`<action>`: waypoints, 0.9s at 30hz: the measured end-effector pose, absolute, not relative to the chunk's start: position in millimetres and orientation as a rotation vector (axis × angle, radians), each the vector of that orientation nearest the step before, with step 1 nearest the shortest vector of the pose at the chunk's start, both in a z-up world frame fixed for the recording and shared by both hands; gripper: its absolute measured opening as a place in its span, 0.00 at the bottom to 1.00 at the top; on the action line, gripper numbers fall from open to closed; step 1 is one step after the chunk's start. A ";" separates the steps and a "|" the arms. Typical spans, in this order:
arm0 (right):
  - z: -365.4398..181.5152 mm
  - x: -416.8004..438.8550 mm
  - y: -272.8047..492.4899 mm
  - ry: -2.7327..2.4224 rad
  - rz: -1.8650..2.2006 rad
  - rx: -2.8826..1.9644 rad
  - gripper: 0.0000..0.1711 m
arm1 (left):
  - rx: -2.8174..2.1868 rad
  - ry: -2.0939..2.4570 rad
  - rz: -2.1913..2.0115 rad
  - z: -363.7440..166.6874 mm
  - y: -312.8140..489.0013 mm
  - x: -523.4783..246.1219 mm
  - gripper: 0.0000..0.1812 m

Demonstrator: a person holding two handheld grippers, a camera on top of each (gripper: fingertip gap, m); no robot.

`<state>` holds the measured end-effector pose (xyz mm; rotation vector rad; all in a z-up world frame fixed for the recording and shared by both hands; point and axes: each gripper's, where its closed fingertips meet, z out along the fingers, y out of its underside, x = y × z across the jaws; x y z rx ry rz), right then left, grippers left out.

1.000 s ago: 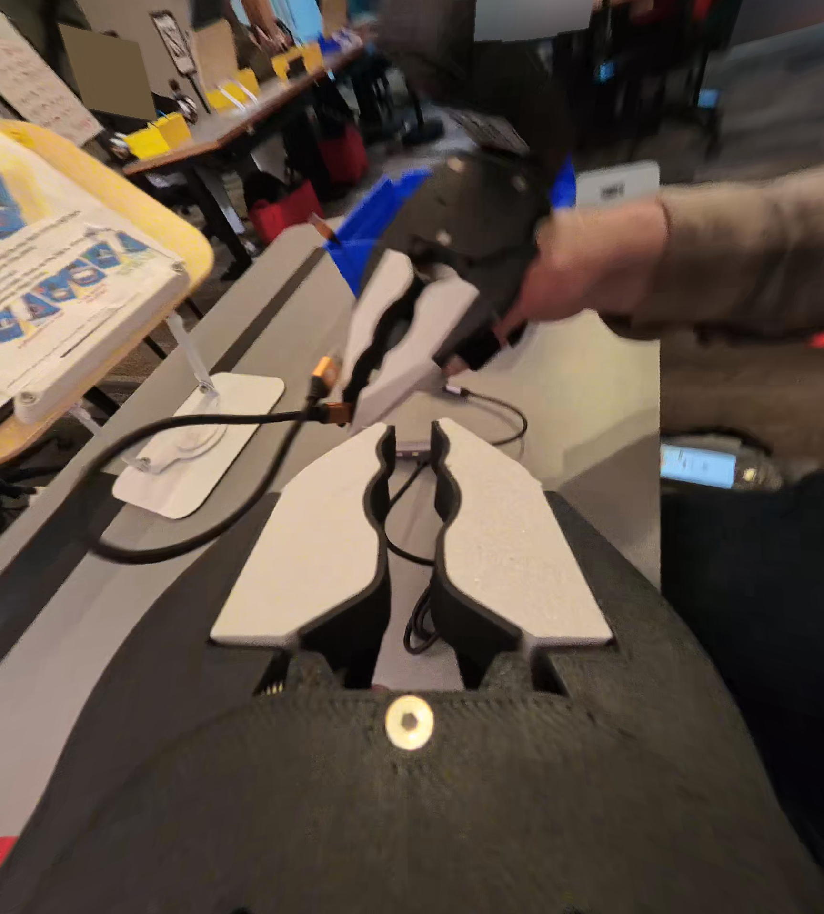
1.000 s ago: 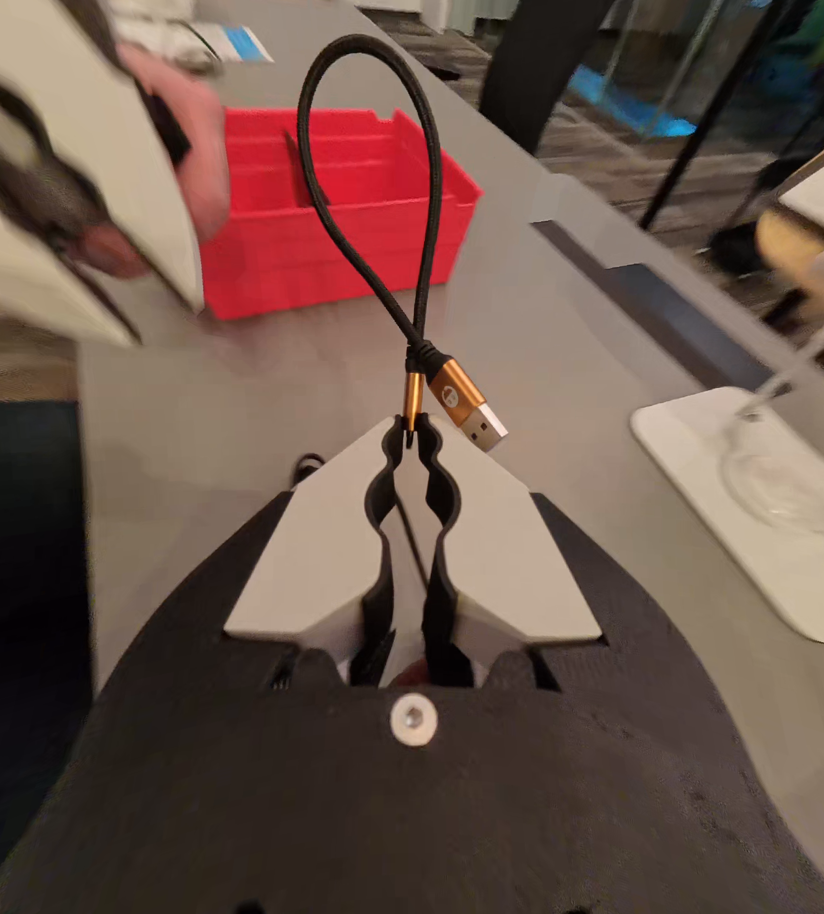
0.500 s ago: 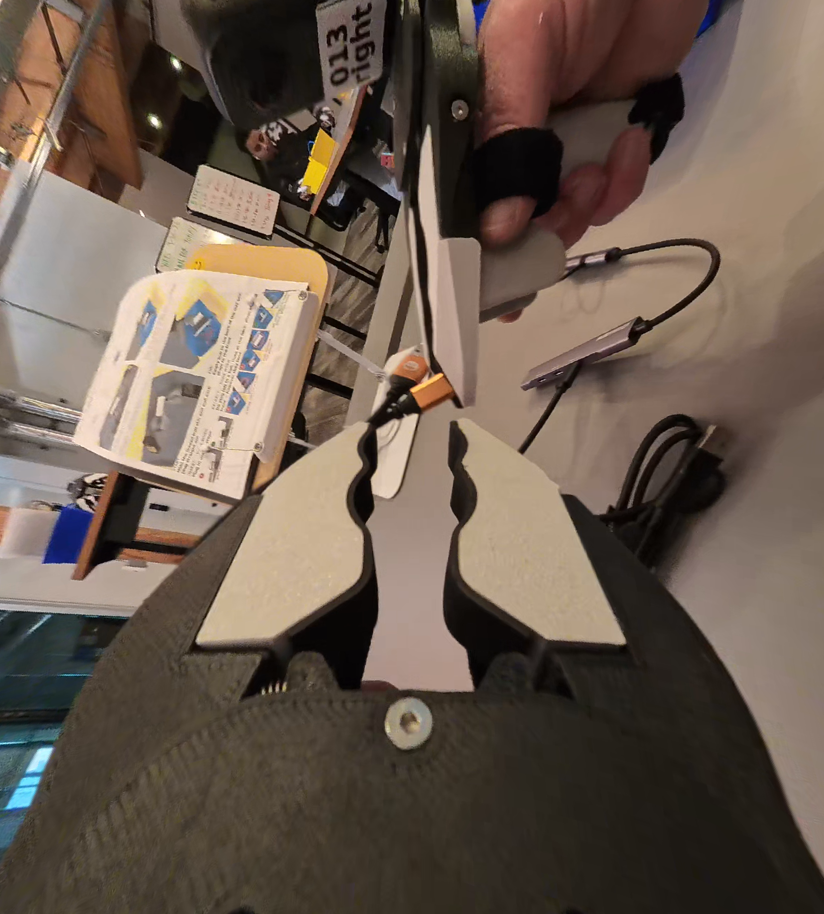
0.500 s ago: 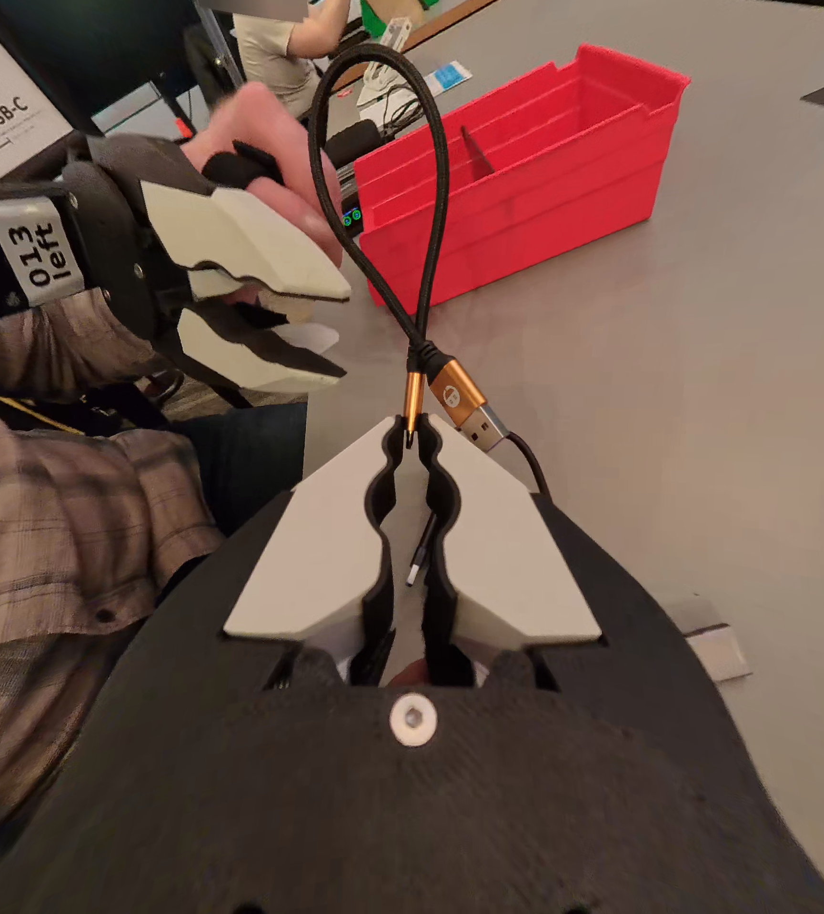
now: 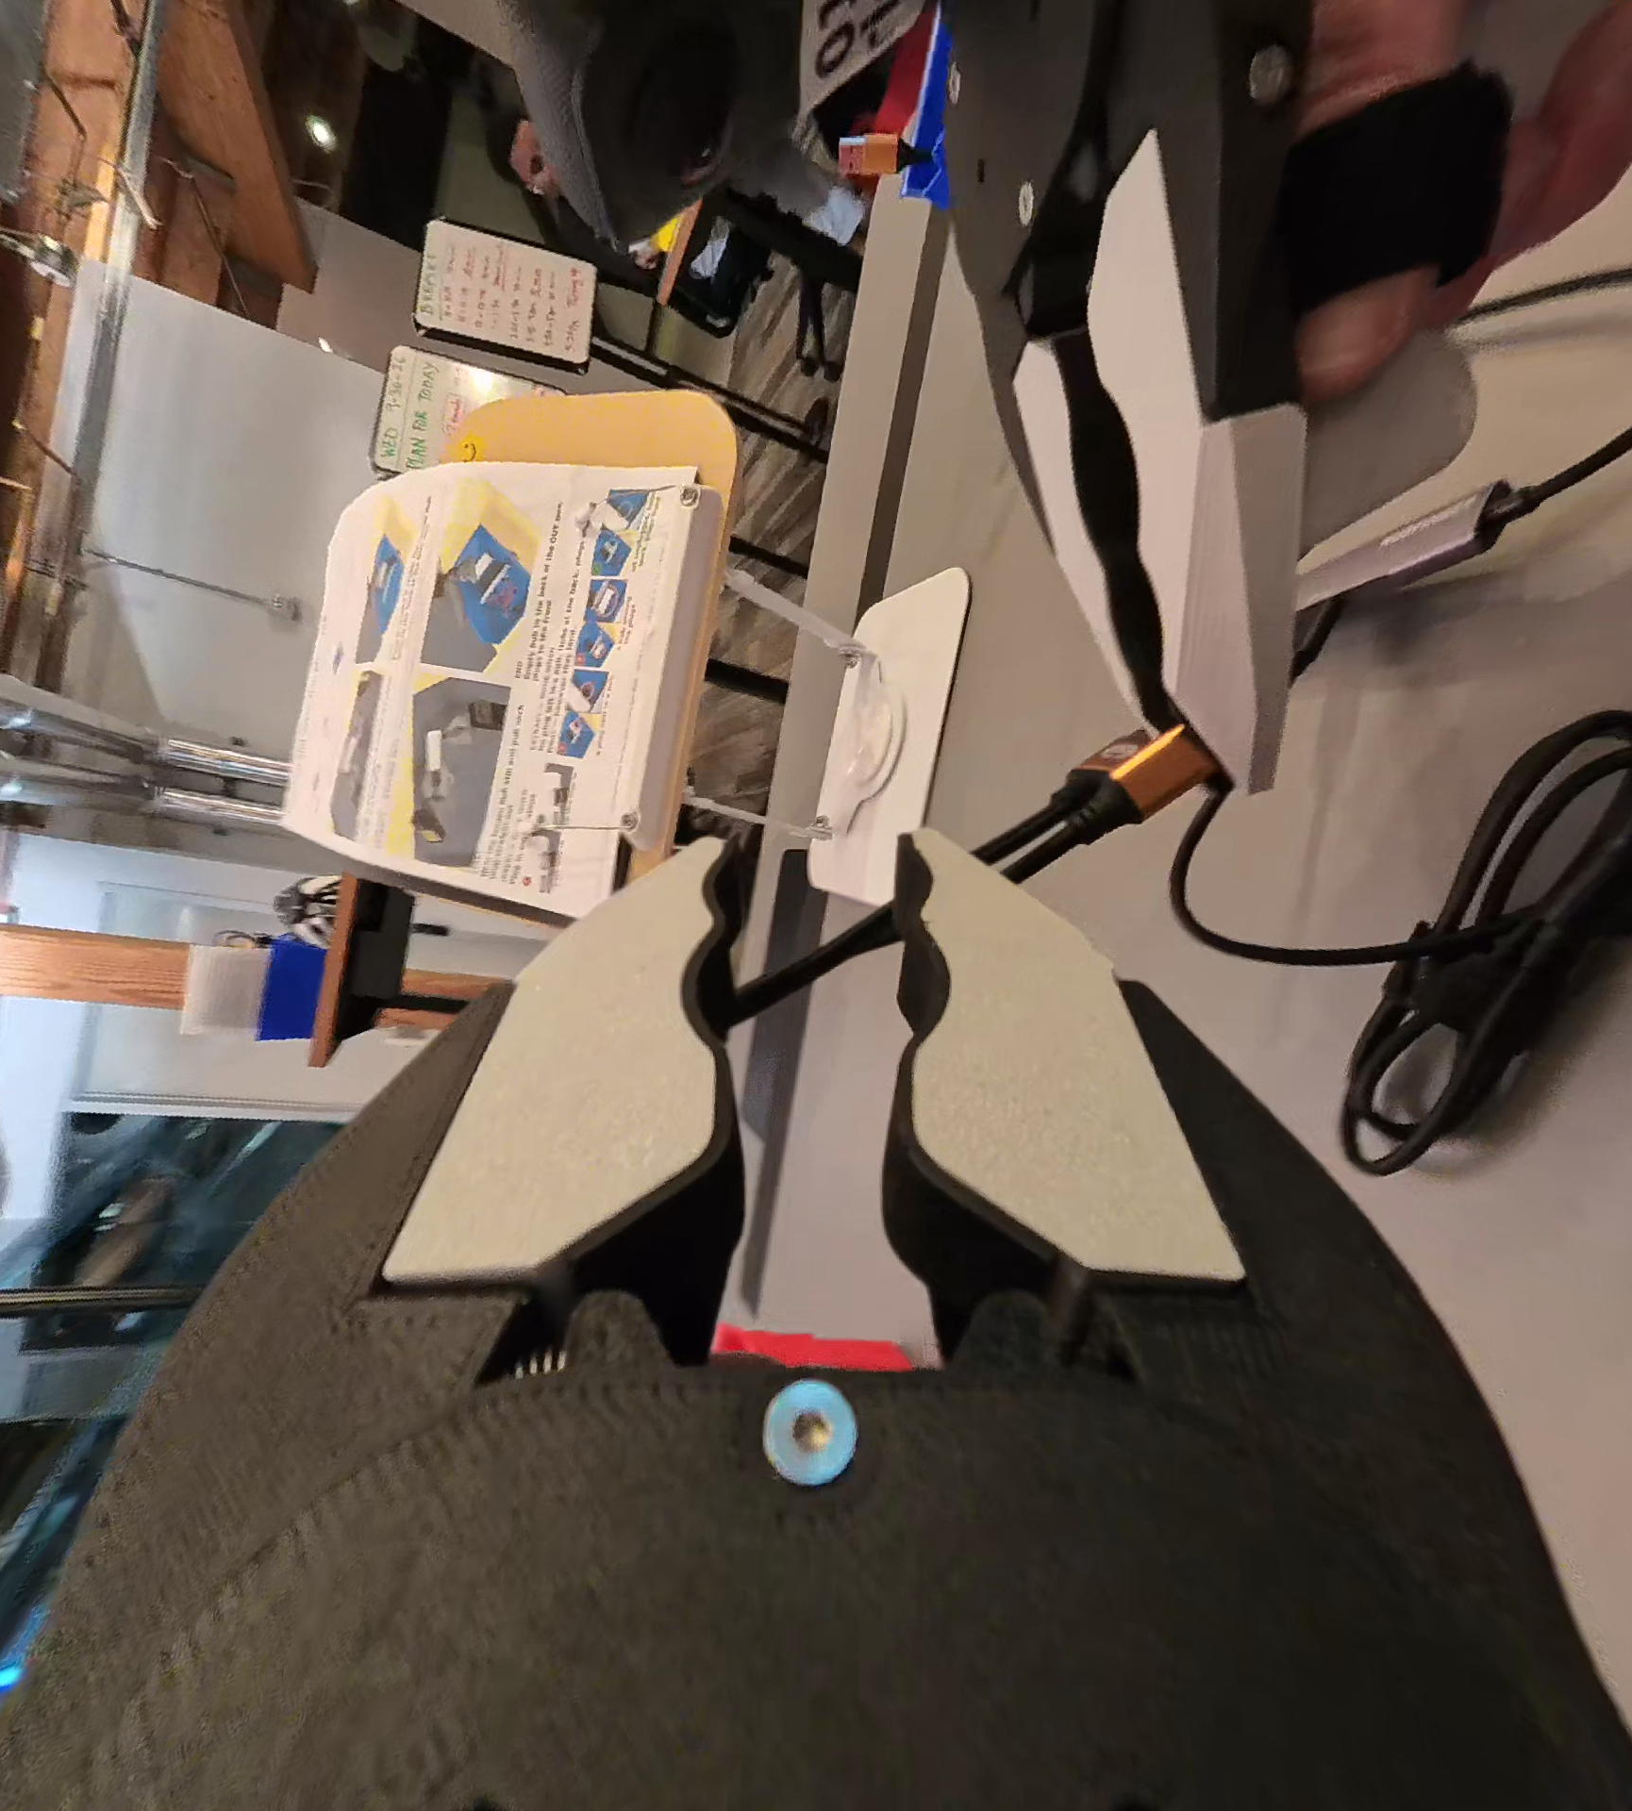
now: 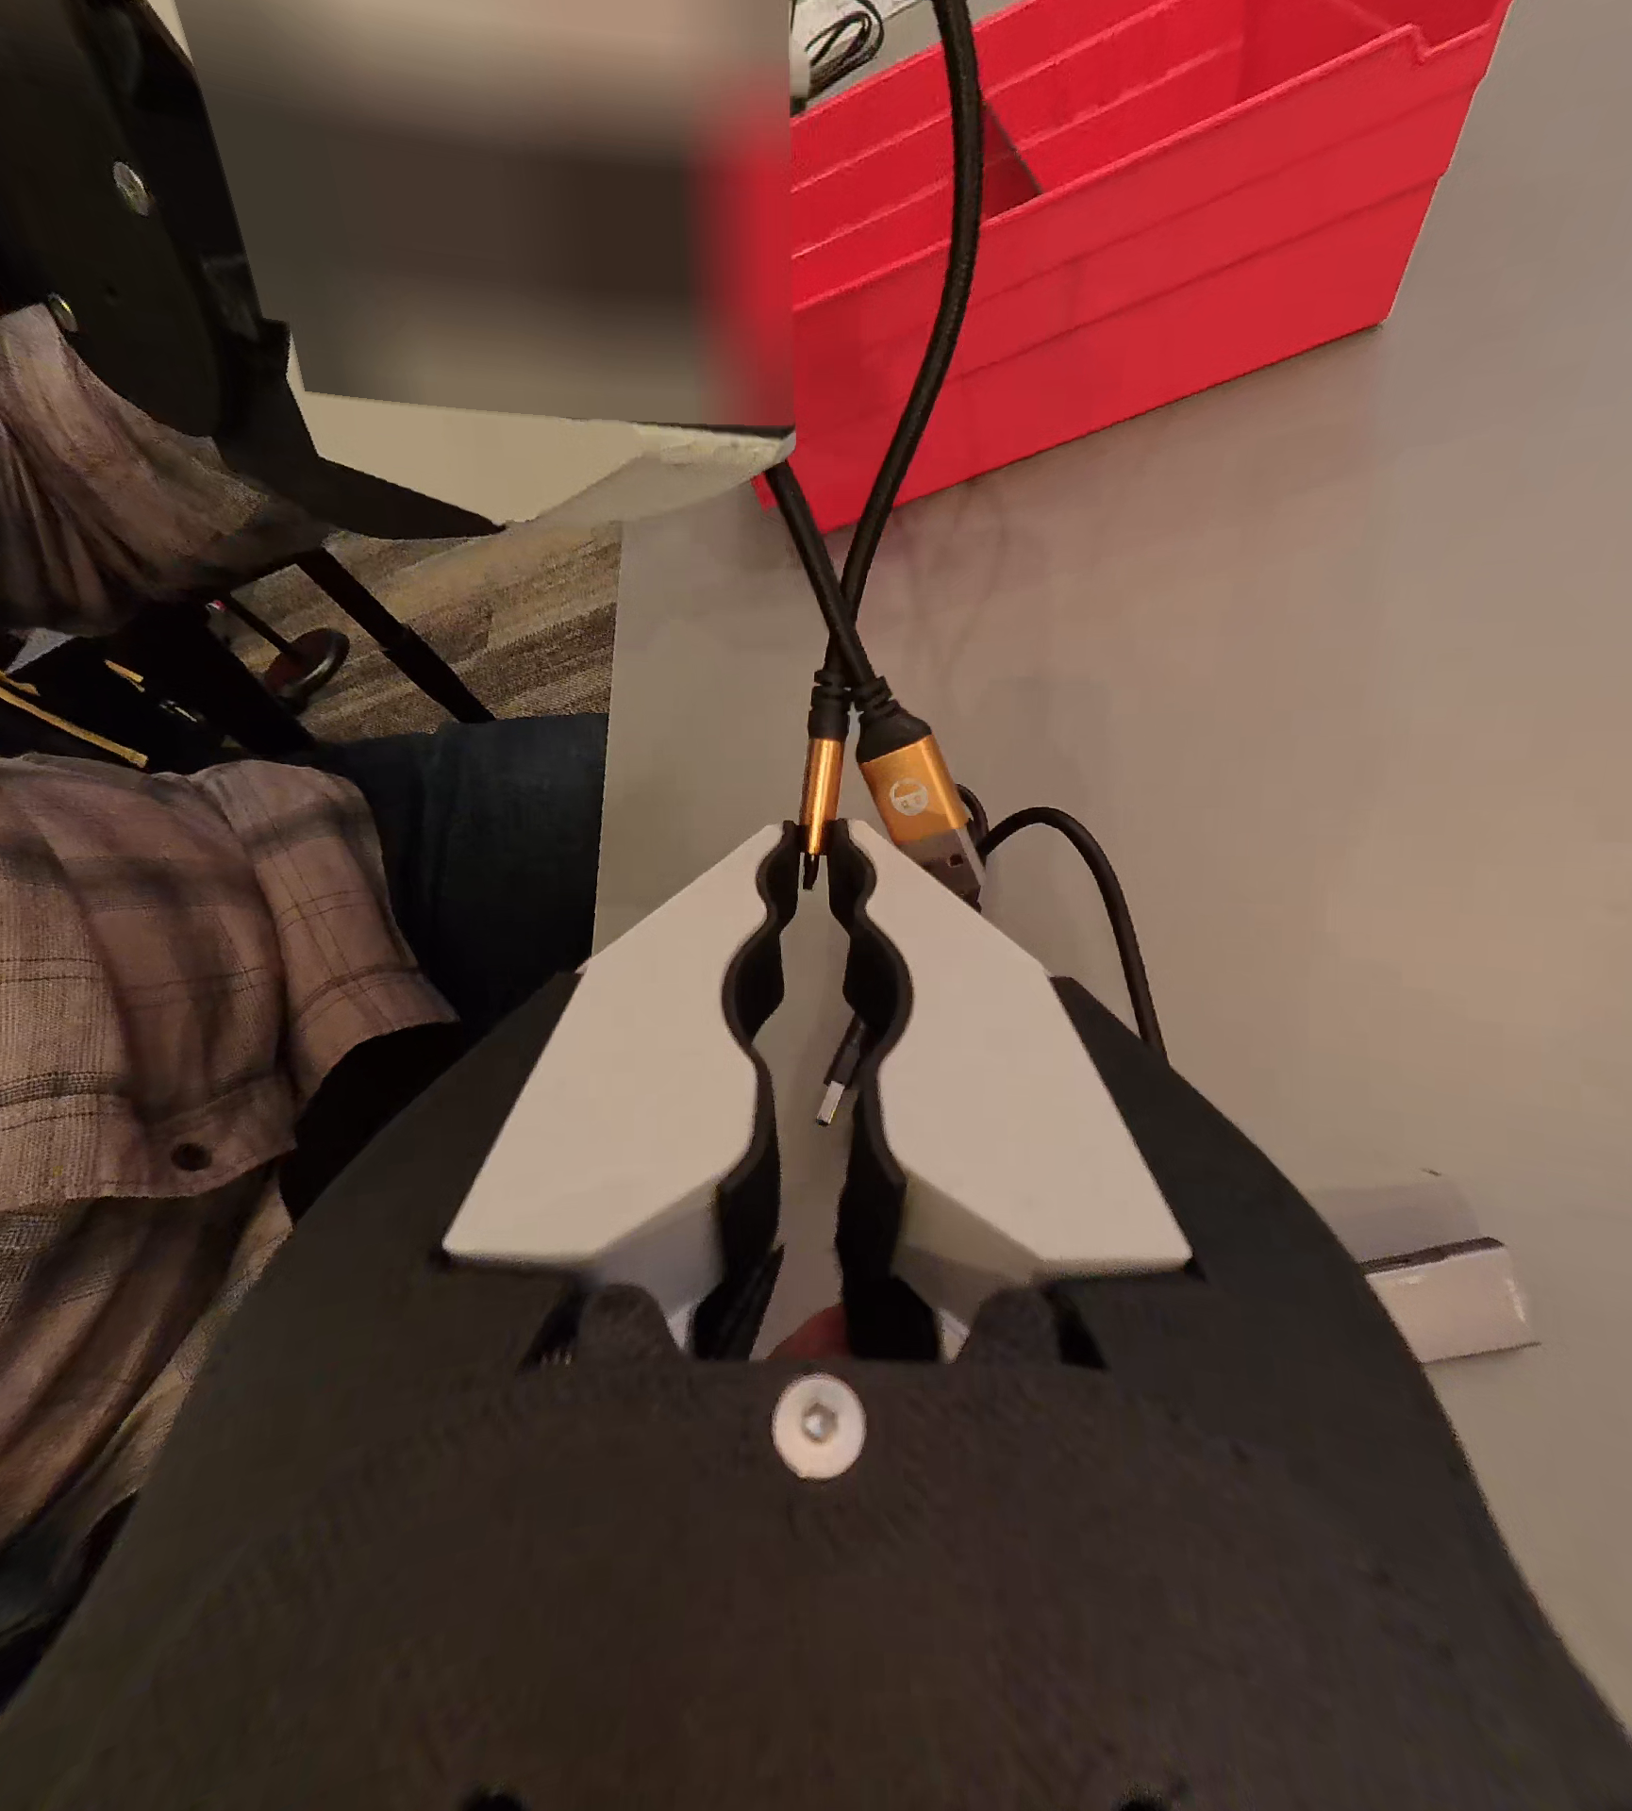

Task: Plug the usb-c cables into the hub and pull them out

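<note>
My right gripper (image 6: 817, 843) is shut on the slim orange USB-C plug (image 6: 820, 784) of a black braided cable (image 6: 949, 294). The cable loops up, and its orange USB-A plug (image 6: 910, 794) hangs beside the fingertips. In the left wrist view my left gripper (image 5: 807, 862) is open, and the braided cable (image 5: 822, 955) runs between its fingers without being pinched. The right gripper (image 5: 1194, 608) holds the orange plug (image 5: 1150, 774) just ahead. The silver-grey hub (image 5: 1410, 539) lies on the table behind it, with its own lead curving away.
A coiled black cable (image 5: 1528, 941) lies on the grey table (image 5: 1479, 1470) to the right. A red bin (image 6: 1136, 225) stands behind the loop. A white stand base (image 5: 900, 725) holds an instruction sheet (image 5: 498, 666) near the table edge. A loose plug tip (image 6: 837, 1088) lies under the right gripper.
My left gripper has turned on its side and closed in on the right gripper; the braided cable now lies between its open fingers. The right gripper has kept hold of the plug.
</note>
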<state>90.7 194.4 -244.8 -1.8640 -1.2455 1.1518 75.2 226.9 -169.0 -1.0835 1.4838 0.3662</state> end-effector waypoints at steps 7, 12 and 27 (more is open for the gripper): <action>-247.5 93.2 196.2 -1.252 1.101 -1.874 0.02 | -0.925 1.595 0.655 -172.6 226.1 67.6 0.21; -245.8 96.4 200.6 -1.231 1.065 -1.876 0.02 | -0.946 1.706 0.551 -185.8 206.9 69.5 0.25; -241.2 103.5 200.6 -1.198 1.078 -1.856 0.02 | -0.982 1.492 0.490 -149.1 222.0 73.9 0.02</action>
